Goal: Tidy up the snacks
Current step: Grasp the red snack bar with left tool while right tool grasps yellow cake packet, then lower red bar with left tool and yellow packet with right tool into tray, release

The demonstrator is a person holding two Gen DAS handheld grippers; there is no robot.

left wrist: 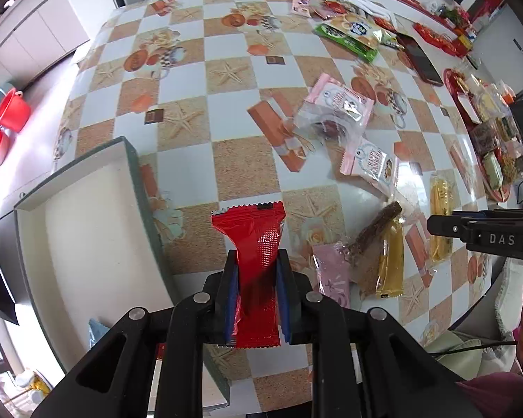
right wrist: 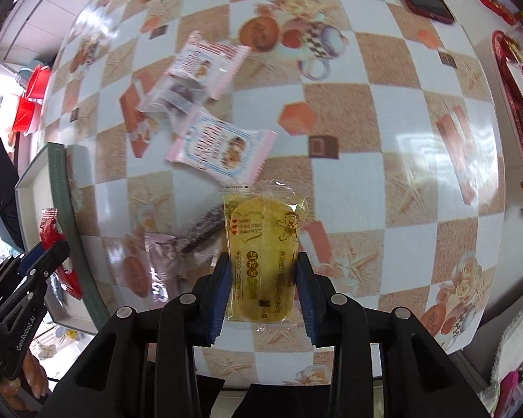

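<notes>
While claws (left wrist: 256, 271) grip, crinkly red packet (left wrist: 258, 244), flat box (left wrist: 87, 216)

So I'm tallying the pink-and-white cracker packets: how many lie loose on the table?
2 clearly: one near the table's middle, another farther back, partly under a clear wrapper. More may sit in the far pile.

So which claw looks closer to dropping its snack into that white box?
Left, probably. The left claw holds the red packet right beside the white box; the right claw, gripping the yellow cracker pack, sits farther away.
</notes>
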